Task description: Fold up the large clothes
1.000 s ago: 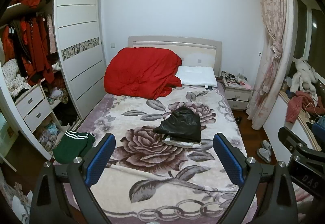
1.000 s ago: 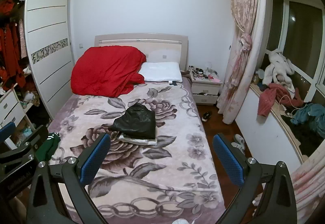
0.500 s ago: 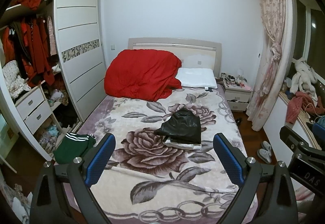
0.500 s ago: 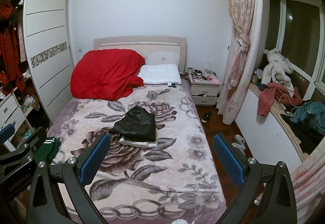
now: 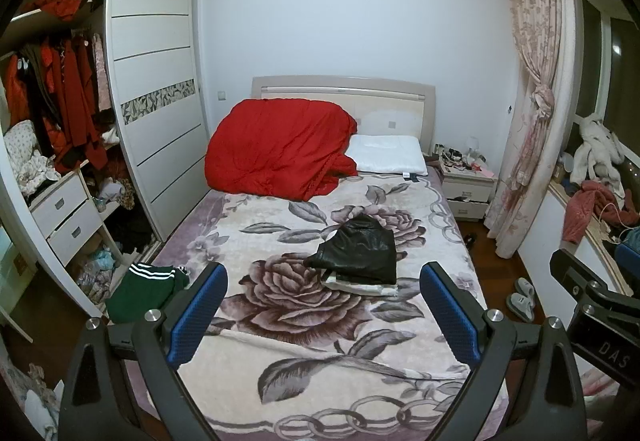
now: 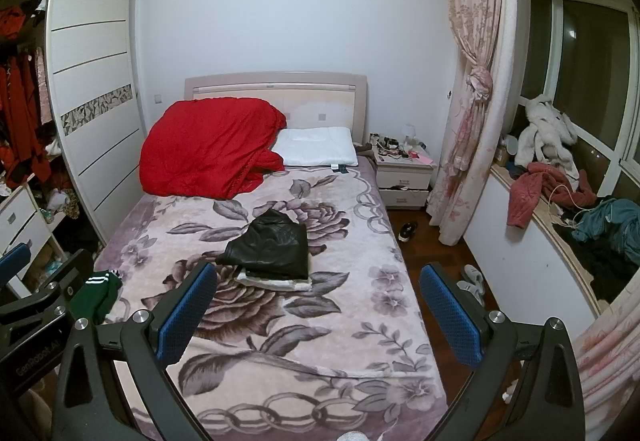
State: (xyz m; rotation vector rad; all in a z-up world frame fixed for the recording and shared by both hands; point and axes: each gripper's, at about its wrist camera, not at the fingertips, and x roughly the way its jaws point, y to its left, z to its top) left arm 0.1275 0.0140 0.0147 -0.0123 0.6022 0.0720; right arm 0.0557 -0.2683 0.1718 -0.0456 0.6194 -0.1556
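A folded black garment (image 5: 358, 254) lies on top of a folded white one (image 5: 360, 287) in the middle of the bed (image 5: 304, 381); the stack also shows in the right wrist view (image 6: 270, 251). A green garment with white stripes (image 5: 142, 291) hangs at the bed's left edge, also in the right wrist view (image 6: 100, 291). My left gripper (image 5: 324, 317) is open and empty, above the bed's foot. My right gripper (image 6: 318, 315) is open and empty beside it.
A red duvet (image 5: 276, 149) and a white pillow (image 5: 386, 159) lie at the headboard. An open wardrobe (image 5: 60, 129) stands left. A nightstand (image 5: 466, 185), pink curtain (image 5: 528, 113), slippers (image 5: 520, 297) and a cluttered window ledge (image 6: 560, 197) are right.
Both views have drifted slightly back and upward from the bed. Both grippers stay open and empty. The clothes have not moved.
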